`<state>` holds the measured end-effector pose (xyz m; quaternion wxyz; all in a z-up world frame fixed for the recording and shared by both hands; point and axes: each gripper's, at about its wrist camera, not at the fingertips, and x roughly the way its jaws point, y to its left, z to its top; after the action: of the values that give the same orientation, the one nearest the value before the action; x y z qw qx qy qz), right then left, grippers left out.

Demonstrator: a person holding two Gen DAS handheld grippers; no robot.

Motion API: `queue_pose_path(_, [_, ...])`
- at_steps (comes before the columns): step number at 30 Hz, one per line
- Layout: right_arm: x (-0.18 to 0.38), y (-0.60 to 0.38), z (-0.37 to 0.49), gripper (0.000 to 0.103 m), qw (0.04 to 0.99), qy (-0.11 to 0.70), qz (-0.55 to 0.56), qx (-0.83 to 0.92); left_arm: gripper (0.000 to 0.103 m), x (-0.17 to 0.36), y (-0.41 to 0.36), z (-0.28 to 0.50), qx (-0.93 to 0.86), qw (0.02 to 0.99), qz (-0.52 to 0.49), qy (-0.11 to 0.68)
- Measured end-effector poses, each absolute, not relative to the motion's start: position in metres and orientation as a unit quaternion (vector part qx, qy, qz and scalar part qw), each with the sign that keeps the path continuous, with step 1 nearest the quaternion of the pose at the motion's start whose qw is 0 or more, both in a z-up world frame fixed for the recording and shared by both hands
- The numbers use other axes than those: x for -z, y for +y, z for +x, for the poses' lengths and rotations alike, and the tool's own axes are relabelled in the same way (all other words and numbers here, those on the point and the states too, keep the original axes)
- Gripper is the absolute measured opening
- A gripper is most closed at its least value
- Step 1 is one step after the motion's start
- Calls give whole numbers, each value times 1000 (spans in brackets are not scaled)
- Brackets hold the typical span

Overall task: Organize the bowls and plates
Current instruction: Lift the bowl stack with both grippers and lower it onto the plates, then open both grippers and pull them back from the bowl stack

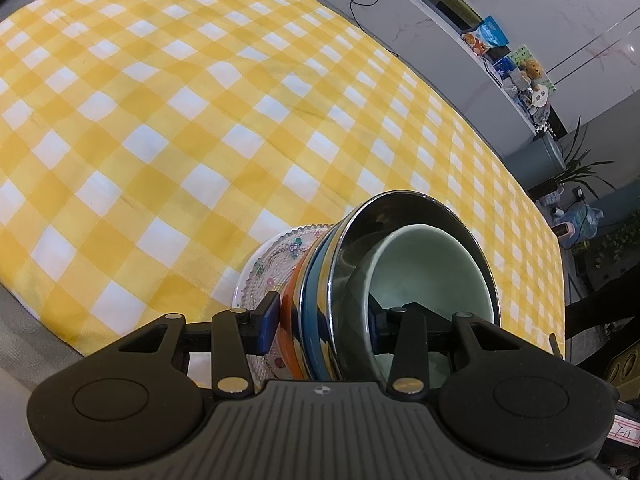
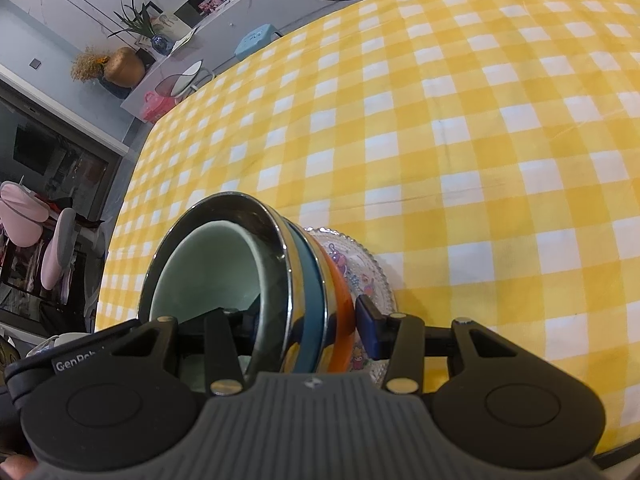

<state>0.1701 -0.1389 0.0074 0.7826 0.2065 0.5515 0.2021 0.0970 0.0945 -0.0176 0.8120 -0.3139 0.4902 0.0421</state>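
Note:
A nested stack sits on the yellow checked tablecloth: a clear patterned glass plate at the bottom, an orange dish, a blue dish, a steel bowl and a pale green bowl inside it. My left gripper is shut on one side of the stack, one finger below the plate, one inside the green bowl. My right gripper is shut on the opposite side of the same stack: glass plate, steel bowl, green bowl.
The table edge runs close on the right of the left wrist view and on the left of the right wrist view. Beyond it stand shelves with toys, plants and chairs.

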Motion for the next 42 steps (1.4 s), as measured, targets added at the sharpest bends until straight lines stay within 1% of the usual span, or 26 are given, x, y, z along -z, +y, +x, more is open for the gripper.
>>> queue_pose_path(2, [-7, -140, 170, 47, 781, 552, 210, -203, 47, 16, 92, 97, -46, 814, -308, 491])
queue_pose_path(5, [-8, -141, 170, 60, 783, 548, 210, -205, 47, 15, 91, 96, -49, 814, -309, 489])
queue_pose_path(6, [-9, -141, 169, 61, 785, 547, 205, -206, 47, 15, 91, 96, -49, 815, -310, 488])
queue_pose_path(9, [-11, -141, 168, 63, 790, 545, 192, -204, 52, 14, 91, 95, -47, 818, -308, 484])
queue_pose_path(11, [-11, -141, 168, 64, 789, 544, 193, -207, 62, 12, 91, 95, -44, 821, -306, 480])
queue_pose_path(14, [-13, -140, 167, 67, 789, 544, 190, -211, 67, 7, 90, 93, -50, 829, -296, 472])
queue_pose_path(18, [-21, -142, 164, 70, 796, 536, 184, -212, 68, -6, 91, 87, -55, 842, -280, 457])
queue_pose_path(22, [-38, -146, 157, 71, 812, 516, 175, -210, 69, -32, 89, 78, -59, 870, -247, 423])
queue_pose_path(29, [-88, -158, 122, 73, 868, 440, 117, -198, 69, -80, 76, 48, -57, 916, -181, 354])
queue_pose_path(35, [-134, -174, 72, 74, 915, 345, 85, -191, 69, -116, 54, 8, -31, 950, -124, 284])
queue_pose_path(36, [-140, -177, 63, 76, 921, 330, 82, -190, 69, -121, 50, 1, -27, 955, -117, 273])
queue_pose_path(42, [-162, -196, 10, 79, 942, 268, 66, -192, 69, -135, 28, -36, -4, 971, -73, 229])
